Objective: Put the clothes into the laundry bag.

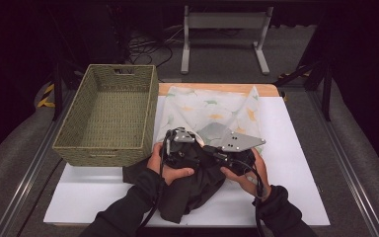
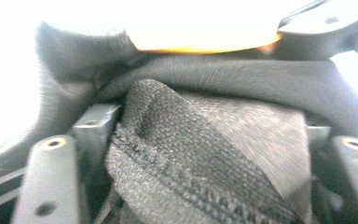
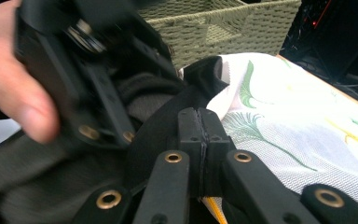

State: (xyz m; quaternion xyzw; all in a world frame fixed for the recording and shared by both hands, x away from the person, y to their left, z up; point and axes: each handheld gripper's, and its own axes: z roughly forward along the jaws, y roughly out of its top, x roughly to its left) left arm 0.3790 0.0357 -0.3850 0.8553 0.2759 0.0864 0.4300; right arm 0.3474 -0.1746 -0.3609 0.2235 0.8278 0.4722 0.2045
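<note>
Both hands meet over the dark garment point(image 1: 192, 190) at the table's point(image 1: 301, 163) near edge.
Left tongs point(image 2: 205, 172) clamp dark knit cloth; right tongs point(image 3: 199, 135) pressed together on its black edge, beside the leaf-print cloth point(image 3: 298, 126) and woven basket point(image 1: 106, 116).

An empty green woven basket point(image 1: 106, 116) stood on the left of the white table point(image 1: 296, 168), a grey metal stand point(image 1: 225, 37) was on the floor behind the table, black cables point(image 1: 145, 49) lay near it.
</note>
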